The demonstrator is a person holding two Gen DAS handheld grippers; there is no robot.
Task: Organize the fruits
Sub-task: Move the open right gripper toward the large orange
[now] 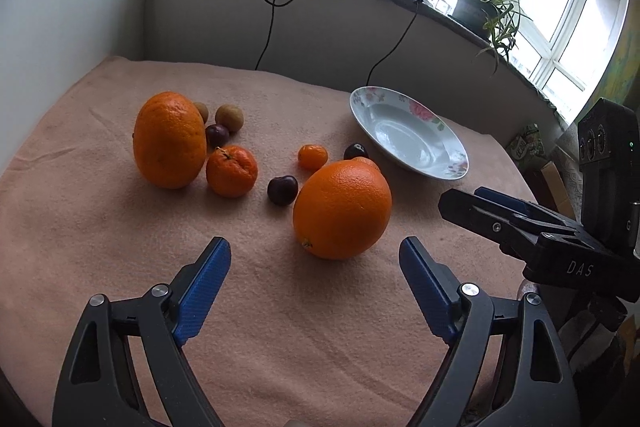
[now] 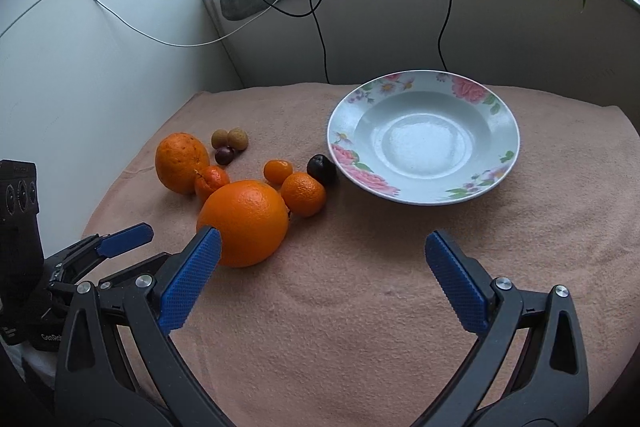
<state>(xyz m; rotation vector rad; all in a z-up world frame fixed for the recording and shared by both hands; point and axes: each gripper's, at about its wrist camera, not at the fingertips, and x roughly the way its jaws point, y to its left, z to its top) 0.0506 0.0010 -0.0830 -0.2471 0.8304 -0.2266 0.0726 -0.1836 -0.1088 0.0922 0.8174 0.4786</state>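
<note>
1. From the left wrist view, the left gripper [image 1: 315,254] hangs released, blue pads spread wide and grasping nothing, just short of the nearest large orange [image 1: 342,209] on the peach cloth [image 1: 100,247]. A second large orange [image 1: 170,139], a mandarin [image 1: 232,170], a small tangerine [image 1: 312,156], dark cherries [image 1: 282,189] and two tan longans [image 1: 229,118] lie scattered beyond. The floral plate [image 1: 448,169] sits empty to the right. The right gripper [image 1: 464,201] juts in beside it; its pads look nearly together here.

2. From the right wrist view, the right gripper [image 2: 323,245] is plainly released and holds nothing, its left pad overlapping the near orange [image 2: 250,221]; whether they touch is unclear. The plate [image 2: 510,143] lies ahead, just beside a cherry [image 2: 321,167].

3. Judged step: first pick, probably that near orange. Centre the pads across its widest girth and close gently, since round fruit rolls. Lift clear before crossing to the plate, and set it in the middle so it cannot roll off.
</note>
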